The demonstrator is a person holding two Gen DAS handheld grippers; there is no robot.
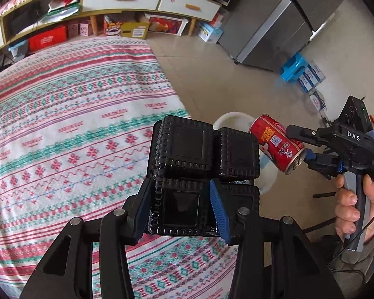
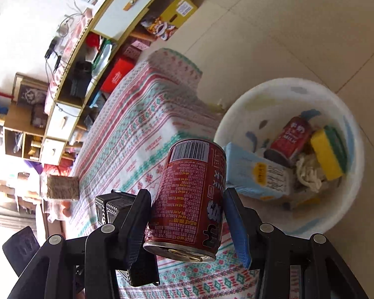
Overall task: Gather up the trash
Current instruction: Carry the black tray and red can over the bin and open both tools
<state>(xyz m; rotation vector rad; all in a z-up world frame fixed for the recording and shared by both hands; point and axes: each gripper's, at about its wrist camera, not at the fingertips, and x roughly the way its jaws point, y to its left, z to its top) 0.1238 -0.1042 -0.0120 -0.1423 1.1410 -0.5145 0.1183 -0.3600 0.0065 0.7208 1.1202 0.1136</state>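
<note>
right gripper (image 2: 187, 211) is clamped on a red can (image 2: 189, 196) just beside the white basin (image 2: 236, 114), left gripper (image 1: 182, 209) grips a black plastic tray (image 1: 187, 174) near the basin over the patterned cloth (image 1: 74, 124)

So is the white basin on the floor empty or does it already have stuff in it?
Not empty: the white basin already holds a red can, a blue carton and a yellow-green sponge.

Black claw (image 1: 302, 147), blue pads, white "DAS" lettering.
</note>
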